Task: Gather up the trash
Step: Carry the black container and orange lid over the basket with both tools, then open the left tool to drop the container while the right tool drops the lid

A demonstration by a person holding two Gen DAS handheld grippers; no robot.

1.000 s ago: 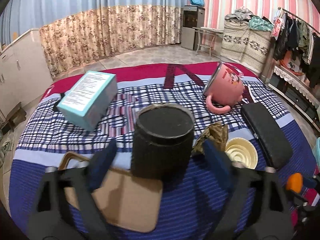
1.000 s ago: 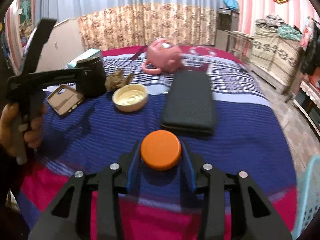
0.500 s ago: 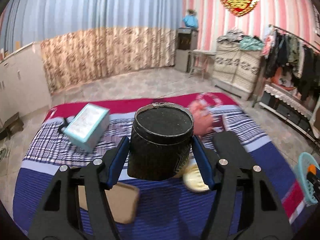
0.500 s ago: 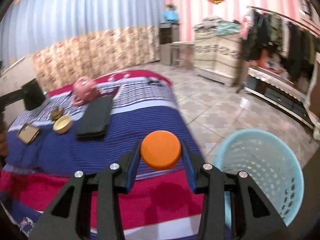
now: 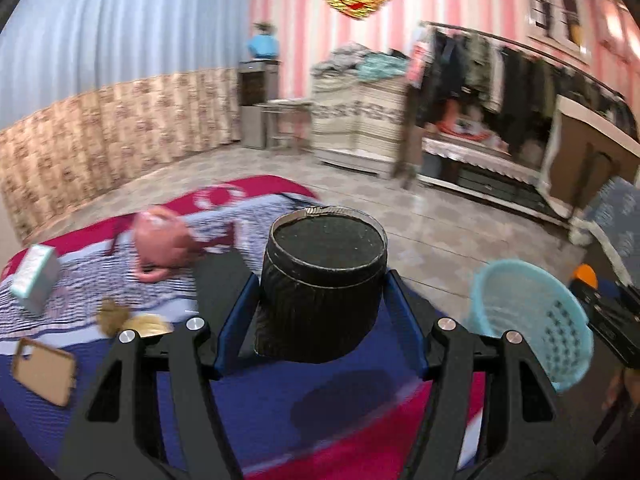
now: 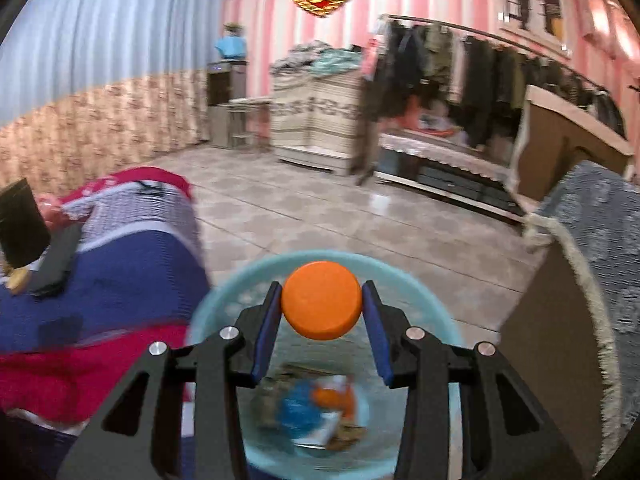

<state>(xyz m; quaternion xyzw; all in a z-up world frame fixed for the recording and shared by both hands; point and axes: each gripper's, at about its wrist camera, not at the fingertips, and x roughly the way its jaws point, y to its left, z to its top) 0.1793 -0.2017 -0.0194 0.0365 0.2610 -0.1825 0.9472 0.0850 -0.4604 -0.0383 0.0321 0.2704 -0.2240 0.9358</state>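
I am working over the bed [image 5: 100,412], which is covered in a blue, red and plaid blanket, with the pale blue laundry-style basket [image 6: 224,296] standing on the tiled floor just beside its edge. This is the carrying-and-dropping step: both hands are bringing trash to the basket.

The left gripper [image 5: 320,296] is grasping a black cylindrical container [image 5: 320,280], its jaws clenched on the container's sides, and I am holding it above the bed's corner with the basket [image 5: 532,320] off to the right, near but not yet under it. The right gripper [image 6: 322,308] is pinching a round orange cap [image 6: 322,300] with its jaws closed tight on the cap's rim, and it is hanging directly over the basket's mouth, where I am seeing wrappers and other litter at the bottom.

I am judging the next move to be a release of the orange cap, since it is already over the opening; then the left hand needs to swing right until the container is above the rim before letting go. A pink mug [image 5: 162,240], a teal box [image 5: 34,278], a phone case [image 5: 44,366] and a small cream bowl [image 5: 146,324] are lying on the bed.
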